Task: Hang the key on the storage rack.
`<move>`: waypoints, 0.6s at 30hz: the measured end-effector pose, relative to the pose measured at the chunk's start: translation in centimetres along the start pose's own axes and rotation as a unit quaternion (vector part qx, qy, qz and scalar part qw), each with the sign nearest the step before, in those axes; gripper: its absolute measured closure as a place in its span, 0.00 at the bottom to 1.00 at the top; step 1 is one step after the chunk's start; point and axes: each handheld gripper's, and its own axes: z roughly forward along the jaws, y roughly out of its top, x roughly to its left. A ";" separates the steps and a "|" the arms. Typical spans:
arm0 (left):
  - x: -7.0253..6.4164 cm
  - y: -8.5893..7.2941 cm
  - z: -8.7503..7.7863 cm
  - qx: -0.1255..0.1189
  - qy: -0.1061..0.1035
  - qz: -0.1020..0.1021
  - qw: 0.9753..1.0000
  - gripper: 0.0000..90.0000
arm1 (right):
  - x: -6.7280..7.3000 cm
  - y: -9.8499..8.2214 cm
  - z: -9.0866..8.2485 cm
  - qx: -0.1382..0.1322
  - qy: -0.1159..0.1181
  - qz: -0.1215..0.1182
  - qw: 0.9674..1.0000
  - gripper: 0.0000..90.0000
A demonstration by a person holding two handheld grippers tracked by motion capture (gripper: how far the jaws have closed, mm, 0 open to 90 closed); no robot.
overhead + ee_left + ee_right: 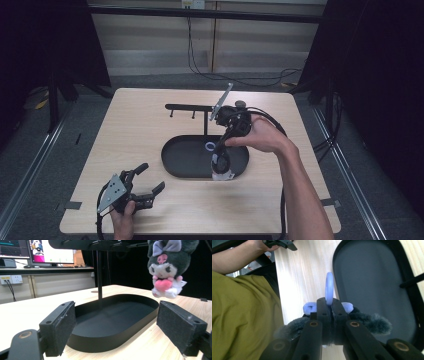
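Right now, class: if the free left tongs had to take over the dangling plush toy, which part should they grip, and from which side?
Probably the plush toy's soft body below the head, from the left tongs' side: it hangs upright above the black tray, and the right tongs already pinch its lilac loop.

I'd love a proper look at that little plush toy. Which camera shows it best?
The left gripper view: the plush toy hangs there facing the camera, pink heart and all. The high view shows it small and dark under the right gripper, over the black tray. The right gripper view shows grey fur and its lilac ring.
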 end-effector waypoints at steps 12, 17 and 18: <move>0.0 0.0 0.0 0.000 0.000 0.000 1.000 0.17 | -1.0 1.0 -1.3 0.021 -0.008 0.012 1.000 0.97; 0.0 0.0 0.0 0.001 0.000 0.000 1.000 0.17 | -1.7 1.6 -1.6 0.031 -0.010 0.024 0.999 0.97; 0.0 0.0 0.0 -0.001 0.000 -0.003 1.000 0.17 | -1.9 1.7 -1.7 0.033 -0.012 0.025 0.999 0.97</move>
